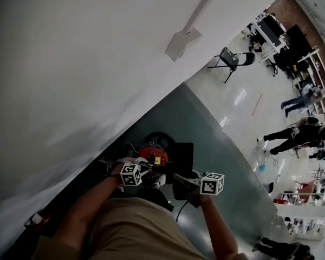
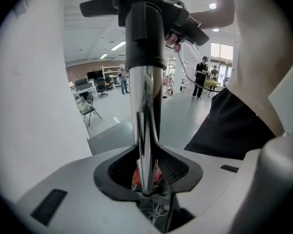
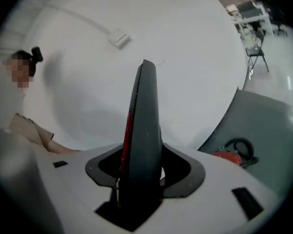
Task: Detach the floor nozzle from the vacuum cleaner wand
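In the left gripper view a chrome vacuum wand (image 2: pixel 147 106) with a black collar at its top runs up between the jaws, and my left gripper (image 2: pixel 146 182) is shut on it. The dark grey floor nozzle (image 3: pixel 142 126), edge-on with a red stripe along one side, stands between the jaws of my right gripper (image 3: pixel 139 182), which hold it. From the head view both grippers meet low in the middle: the left gripper (image 1: pixel 145 170) by the red vacuum body (image 1: pixel 153 155), the right gripper (image 1: pixel 185 181) at the black floor nozzle (image 1: pixel 182 164). The joint between wand and nozzle is hidden.
A white partition wall (image 1: pixel 70 64) fills the left and top. The vacuum's black hose (image 1: pixel 161 140) coils on the grey-green floor (image 1: pixel 216 145). A folding chair (image 1: pixel 231 58) stands farther off, and people (image 1: pixel 292 137) and desks are at the far right.
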{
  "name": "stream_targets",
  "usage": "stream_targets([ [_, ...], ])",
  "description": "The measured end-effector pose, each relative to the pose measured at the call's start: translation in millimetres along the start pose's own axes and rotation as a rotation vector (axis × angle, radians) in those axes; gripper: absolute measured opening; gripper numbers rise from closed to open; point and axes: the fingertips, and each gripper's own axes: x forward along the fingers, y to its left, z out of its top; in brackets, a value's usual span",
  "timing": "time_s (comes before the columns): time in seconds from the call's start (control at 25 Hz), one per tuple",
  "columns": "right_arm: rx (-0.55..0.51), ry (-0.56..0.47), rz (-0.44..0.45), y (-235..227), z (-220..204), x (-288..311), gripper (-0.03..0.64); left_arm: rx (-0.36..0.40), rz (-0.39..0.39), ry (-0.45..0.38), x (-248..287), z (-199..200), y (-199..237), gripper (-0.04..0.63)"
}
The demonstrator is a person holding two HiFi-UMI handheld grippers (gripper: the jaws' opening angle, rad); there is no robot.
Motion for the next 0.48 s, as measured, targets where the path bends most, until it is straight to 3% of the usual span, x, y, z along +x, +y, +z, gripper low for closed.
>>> stream_targets([
  [0.04, -0.009, -0.008, -0.032, 3, 3, 2, 0.227, -0.004, 0.007, 0.005, 1, 0, 4, 0.140],
  [0.12, -0.154, 0.031, -0.175, 20, 7, 4, 0.227, 0.008, -0.013, 0.003, -2, 4, 7, 0.144],
  [0.16, -0.204, 0.054, -0.205, 27, 6, 5, 0.225, 0.018, -0.037, -0.008, -5, 7, 4, 0.144],
  [0.24, -0.223, 0.075, -0.204, 32, 1, 6, 0.225, 0.021, -0.078, -0.036, -7, 7, -4, 0.144],
  [0.36, -0.329, 0.094, -0.265, 37, 1, 0, 0.227, -0.007, -0.073, -0.091, -9, 11, -4, 0.153],
  [0.48, -0.259, 0.073, -0.246, 22, 4, -10, 0.225, -0.049, -0.036, -0.085, -6, 14, -7, 0.153],
])
